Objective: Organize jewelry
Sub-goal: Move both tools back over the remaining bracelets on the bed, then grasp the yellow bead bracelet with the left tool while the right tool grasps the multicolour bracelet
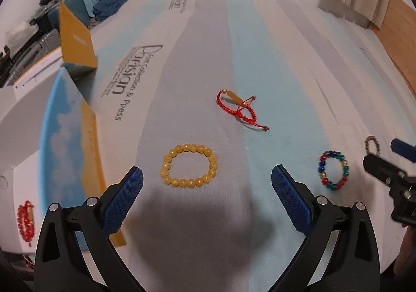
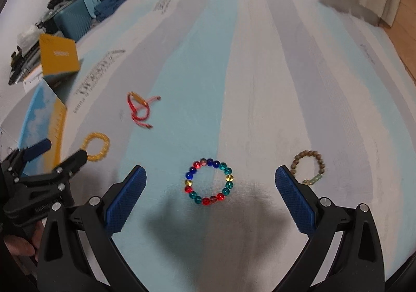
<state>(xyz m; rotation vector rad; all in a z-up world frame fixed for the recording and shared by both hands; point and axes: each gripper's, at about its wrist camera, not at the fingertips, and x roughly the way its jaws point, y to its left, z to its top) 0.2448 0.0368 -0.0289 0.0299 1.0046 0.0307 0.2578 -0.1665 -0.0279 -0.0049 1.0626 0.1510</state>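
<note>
Left wrist view shows the left gripper (image 1: 207, 182) spread wide and empty just short of the yellow bead bracelet (image 1: 190, 165) on the striped bedsheet (image 1: 260, 58), printed "Parisian". The right gripper (image 2: 210, 184), equally wide and empty, frames the multicolored bead bracelet (image 2: 209, 181); each likely needs lowering and closing for a pickup.

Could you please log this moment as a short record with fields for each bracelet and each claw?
surface: striped blue, grey and white sheet
yellow bead bracelet: flat, ahead of left claw, open
multicolour bead bracelet: flat, between the tips of right claw, open
red cord bracelet: farther out, untouched
brown bead bracelet: beyond the right claw's right finger
red bead bracelet: on the white box at far left
</note>
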